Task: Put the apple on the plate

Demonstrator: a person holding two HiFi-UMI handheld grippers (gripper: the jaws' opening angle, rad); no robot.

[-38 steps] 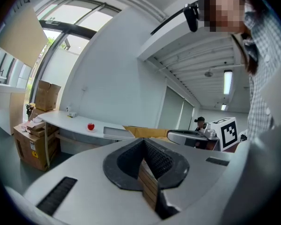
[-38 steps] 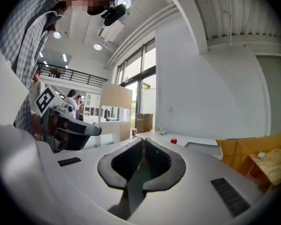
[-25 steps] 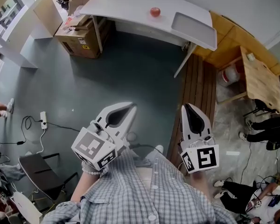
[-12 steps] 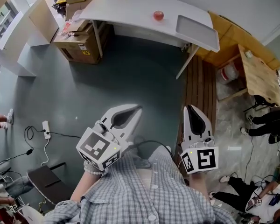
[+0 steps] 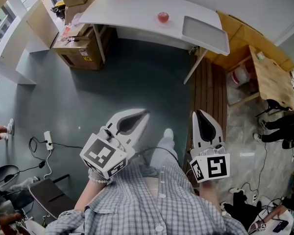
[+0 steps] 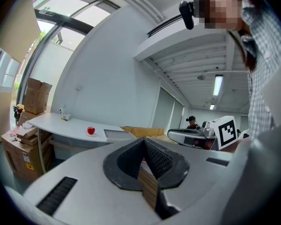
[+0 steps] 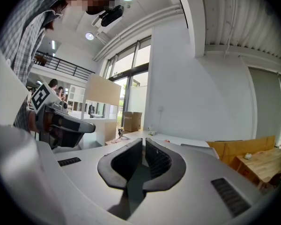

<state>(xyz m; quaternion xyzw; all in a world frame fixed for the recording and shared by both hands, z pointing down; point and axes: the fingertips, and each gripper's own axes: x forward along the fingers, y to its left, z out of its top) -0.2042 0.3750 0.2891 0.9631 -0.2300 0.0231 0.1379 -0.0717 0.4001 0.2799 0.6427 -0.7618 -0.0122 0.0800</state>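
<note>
A red apple (image 5: 162,17) sits on a long white table (image 5: 132,14) far ahead across the grey floor. To its right on the same table lies a white rectangular plate (image 5: 202,29). The left gripper view also shows the apple (image 6: 91,131) and the plate (image 6: 117,134), both small and distant. My left gripper (image 5: 145,113) and right gripper (image 5: 198,111) are held close to my body, both shut with nothing in them and pointing toward the table. In the right gripper view the jaws (image 7: 144,143) hide most of the table.
Cardboard boxes (image 5: 77,47) stand at the table's left end. A dark wooden platform (image 5: 208,97) and a wooden table (image 5: 271,82) lie to the right. A power strip with its cable (image 5: 47,126) is on the floor at left. Seated people's legs (image 5: 279,129) show at the right edge.
The view has shifted slightly toward the table, and the person's foot now shows stepping forward between the grippers. Both grippers stay shut and held as before.
</note>
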